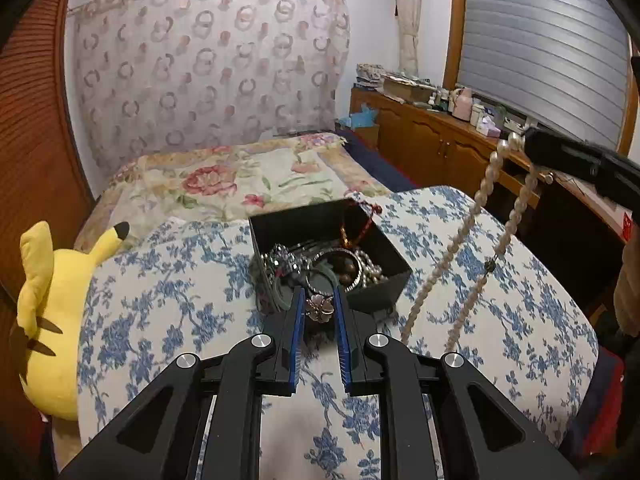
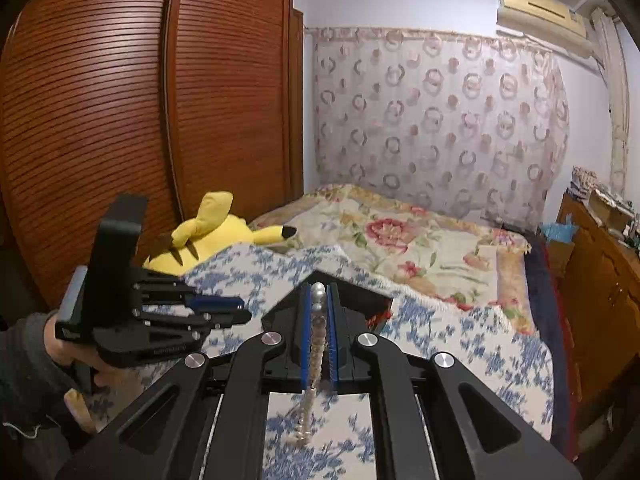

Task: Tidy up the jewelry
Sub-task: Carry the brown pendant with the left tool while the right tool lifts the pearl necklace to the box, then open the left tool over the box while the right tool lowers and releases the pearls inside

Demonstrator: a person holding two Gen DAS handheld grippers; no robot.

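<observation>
Each handheld gripper was a matte black plastic linkage with triangular cut-outs in its arms. The left gripper [image 1: 319, 308] and right gripper [image 2: 319, 308] both carried ridged blue pads on the inner finger faces, and round silver pivot screws sat behind those pads. The person's hand [image 2: 76, 356] emerged from a dark grey sleeve [image 2: 24, 364].

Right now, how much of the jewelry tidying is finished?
Nothing looks sorted yet. In hand: the right gripper is shut on the pearl necklace, which hangs above the blue floral cloth, and the left gripper pinches a pink flower piece just over the black box. Left to do: the box holds a tangled heap of bracelets and beads.
</observation>
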